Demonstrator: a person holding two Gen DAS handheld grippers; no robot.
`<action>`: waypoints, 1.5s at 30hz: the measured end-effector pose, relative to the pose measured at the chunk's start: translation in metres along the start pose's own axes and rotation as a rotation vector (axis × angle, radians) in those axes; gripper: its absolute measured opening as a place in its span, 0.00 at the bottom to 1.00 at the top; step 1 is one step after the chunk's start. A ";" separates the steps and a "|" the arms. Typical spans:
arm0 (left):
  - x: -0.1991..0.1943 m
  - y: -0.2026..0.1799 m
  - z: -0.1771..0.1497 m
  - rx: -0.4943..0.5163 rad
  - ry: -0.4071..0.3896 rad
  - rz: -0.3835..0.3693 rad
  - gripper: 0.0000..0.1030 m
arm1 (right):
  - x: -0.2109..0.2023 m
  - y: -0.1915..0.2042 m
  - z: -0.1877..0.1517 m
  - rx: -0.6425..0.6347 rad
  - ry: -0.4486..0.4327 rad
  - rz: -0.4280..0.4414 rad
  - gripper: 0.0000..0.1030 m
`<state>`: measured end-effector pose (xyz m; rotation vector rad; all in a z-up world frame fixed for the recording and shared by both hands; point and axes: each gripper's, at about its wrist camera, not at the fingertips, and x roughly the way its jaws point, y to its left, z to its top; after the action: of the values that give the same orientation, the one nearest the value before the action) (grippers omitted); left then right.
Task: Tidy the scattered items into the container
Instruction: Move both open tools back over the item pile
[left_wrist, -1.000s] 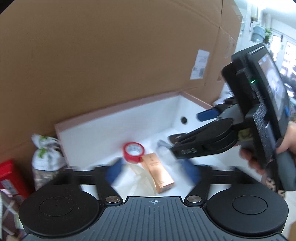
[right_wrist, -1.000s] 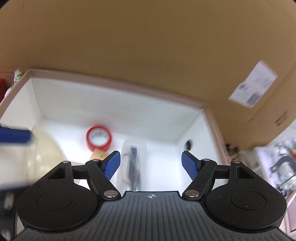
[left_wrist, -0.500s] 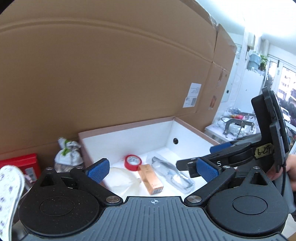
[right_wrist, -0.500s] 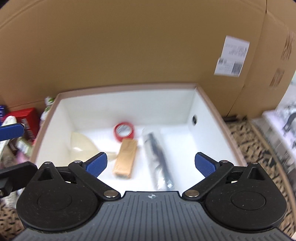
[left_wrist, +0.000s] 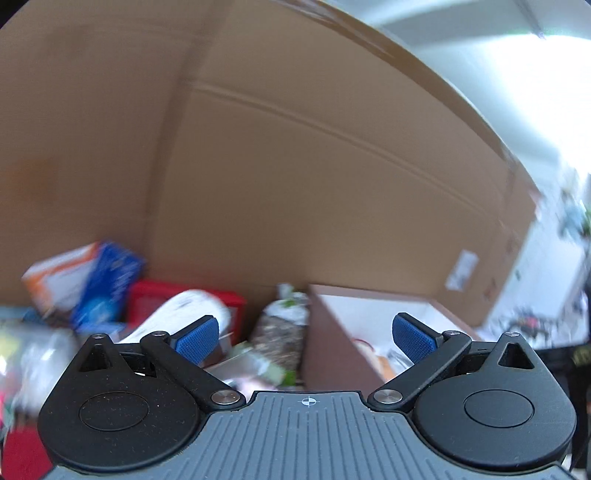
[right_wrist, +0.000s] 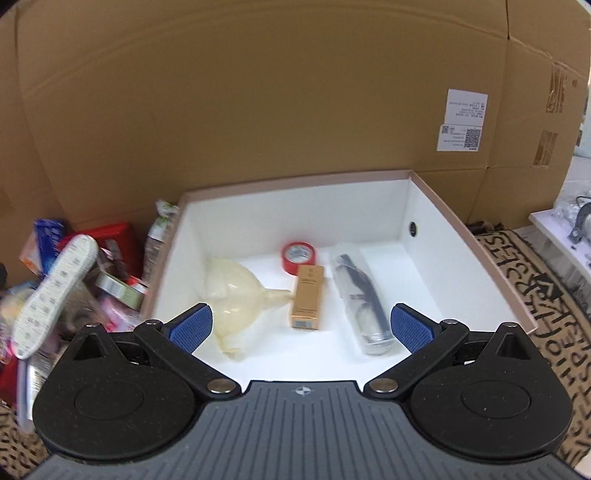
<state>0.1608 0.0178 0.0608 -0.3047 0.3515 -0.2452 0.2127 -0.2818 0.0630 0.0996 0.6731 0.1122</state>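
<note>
The white box with a pink rim (right_wrist: 480, 251) lies open on the floor; it also shows in the left wrist view (left_wrist: 325, 332). In it lie a pale funnel (right_wrist: 236, 288), a red tape roll (right_wrist: 299, 254), a tan carton (right_wrist: 308, 297) and a clear bagged black tool (right_wrist: 364, 302). My right gripper (right_wrist: 301, 328) is open and empty, above the box's near edge. My left gripper (left_wrist: 306, 336) is open and empty, facing the pile left of the box: a white insole (left_wrist: 184, 314), a tied bag (left_wrist: 280, 332), a red box (left_wrist: 159, 299).
A tall cardboard wall (right_wrist: 258, 110) stands behind the box. The scattered pile (right_wrist: 74, 280) with the insole (right_wrist: 55, 291) and a silver tape roll (right_wrist: 118, 290) lies left of the box. A patterned rug (right_wrist: 535, 295) runs to the right.
Both grippers have pulled back from the box. The left gripper has swung left toward the pile, its view blurred. The right gripper has risen and shows the whole box.
</note>
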 end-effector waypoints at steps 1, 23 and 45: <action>-0.007 0.008 -0.004 -0.022 0.000 0.014 1.00 | -0.005 0.003 -0.003 0.012 -0.015 0.032 0.99; -0.090 0.088 -0.107 0.006 0.113 0.150 1.00 | -0.034 0.144 -0.145 -0.261 -0.143 0.214 0.99; -0.060 0.106 -0.128 -0.030 0.255 0.143 1.00 | 0.015 0.148 -0.189 -0.213 -0.014 0.120 1.00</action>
<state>0.0781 0.1017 -0.0708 -0.2767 0.6267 -0.1379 0.0950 -0.1230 -0.0744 -0.0641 0.6373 0.2976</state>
